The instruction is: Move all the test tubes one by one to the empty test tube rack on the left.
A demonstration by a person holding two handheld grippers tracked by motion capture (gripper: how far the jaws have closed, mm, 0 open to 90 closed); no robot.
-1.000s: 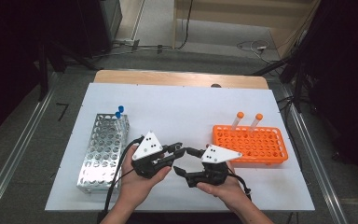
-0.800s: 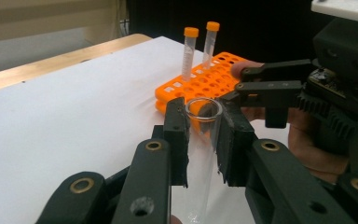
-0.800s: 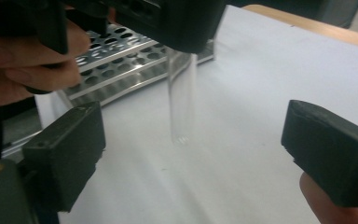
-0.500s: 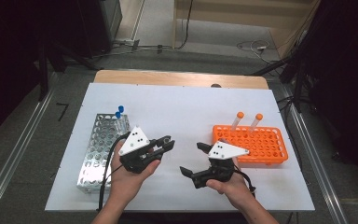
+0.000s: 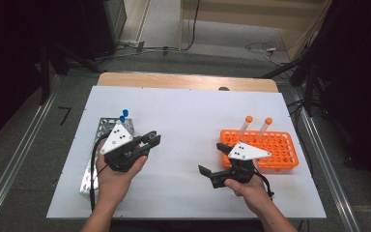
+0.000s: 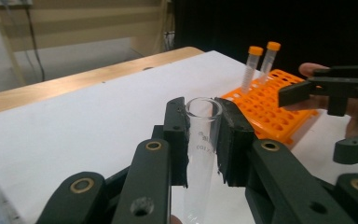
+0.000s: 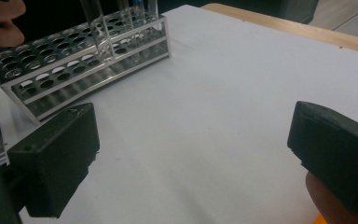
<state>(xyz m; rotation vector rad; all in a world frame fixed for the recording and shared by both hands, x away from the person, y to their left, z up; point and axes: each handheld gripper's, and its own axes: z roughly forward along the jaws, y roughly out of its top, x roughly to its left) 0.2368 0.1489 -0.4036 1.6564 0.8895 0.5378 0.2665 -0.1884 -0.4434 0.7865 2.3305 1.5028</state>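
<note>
1. Big white table (image 5: 188, 116) takes up most of the high view, with a wooden strip along its far edge.
2. Metal rack (image 5: 92, 164) sits on the table's left side, two blue-capped tubes (image 5: 123, 116) standing at its far end. In the right gripper view the same rack (image 7: 74, 60) lies across the white top, well away from that gripper.
3. Orange rack (image 5: 275, 150) is over on the right, with two orange-capped tubes (image 5: 257, 126) upright in its back row.
4. Left gripper (image 5: 150, 140) hangs above the table just beside the metal rack, clamped on a clear tube (image 6: 200, 140). The pads squeeze it from both sides just under its open rim, and the rest of the tube runs down between the jaws toward the hand.
5. Right gripper (image 5: 213, 159) is just in front of the orange rack, jaws spread wide after just opening, bare table between them. It's well apart from the clear tube.
</note>
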